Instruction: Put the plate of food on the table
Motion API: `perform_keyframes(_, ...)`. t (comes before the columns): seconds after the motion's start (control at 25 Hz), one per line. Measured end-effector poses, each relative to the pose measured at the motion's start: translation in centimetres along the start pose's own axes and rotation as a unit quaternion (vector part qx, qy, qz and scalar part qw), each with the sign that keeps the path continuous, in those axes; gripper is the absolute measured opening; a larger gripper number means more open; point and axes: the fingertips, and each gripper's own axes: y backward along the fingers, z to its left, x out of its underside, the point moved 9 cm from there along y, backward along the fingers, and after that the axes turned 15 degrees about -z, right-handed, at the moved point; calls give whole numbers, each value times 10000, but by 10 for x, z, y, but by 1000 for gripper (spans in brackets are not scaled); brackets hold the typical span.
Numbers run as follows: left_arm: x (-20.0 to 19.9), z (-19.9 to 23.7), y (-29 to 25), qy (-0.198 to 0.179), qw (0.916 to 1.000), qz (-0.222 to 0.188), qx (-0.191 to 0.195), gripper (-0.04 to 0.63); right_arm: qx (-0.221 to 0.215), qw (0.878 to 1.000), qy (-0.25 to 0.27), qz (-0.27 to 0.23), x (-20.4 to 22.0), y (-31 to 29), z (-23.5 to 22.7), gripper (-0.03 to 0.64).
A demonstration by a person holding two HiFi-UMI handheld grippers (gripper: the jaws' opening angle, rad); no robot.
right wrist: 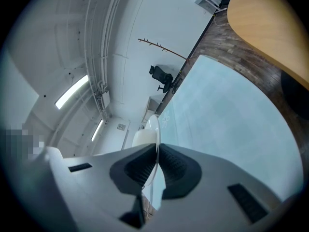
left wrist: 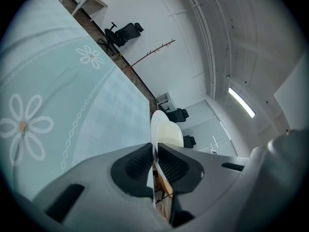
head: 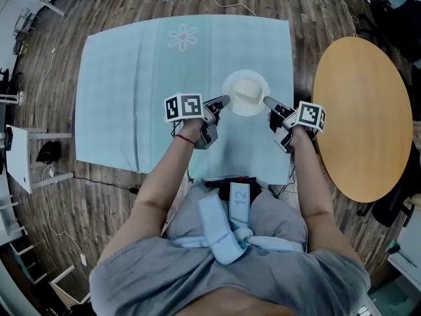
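Observation:
A white plate point(head: 246, 93) with a pale mound of food point(head: 245, 91) hangs over the near right part of the light blue tablecloth point(head: 131, 78). My left gripper point(head: 225, 100) is shut on the plate's left rim and my right gripper point(head: 266, 100) is shut on its right rim. In the left gripper view the plate point(left wrist: 165, 129) stands edge-on between the jaws of the left gripper point(left wrist: 155, 154), the food bulging to its right. In the right gripper view the rim of the plate point(right wrist: 153, 129) is pinched by the right gripper point(right wrist: 156, 153). Whether the plate touches the cloth cannot be told.
A round wooden table point(head: 362, 117) stands close on the right of the clothed table. The cloth has a flower print point(head: 182, 37) at its far side. Cables run over the wood floor point(head: 217, 2); a white stand point(head: 20, 157) is at the left.

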Motion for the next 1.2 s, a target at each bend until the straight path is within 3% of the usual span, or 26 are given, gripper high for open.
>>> perform_keyframes(0.2, -36, 27, -8, 78, 10000, 27, -44, 44, 120, 9999, 38, 38, -2, -45, 1, 41)
perform_keyframes(1.2, -64, 92, -56, 64, 9994, 18, -342, 45, 348, 9990, 256, 148, -14, -114, -44, 41)
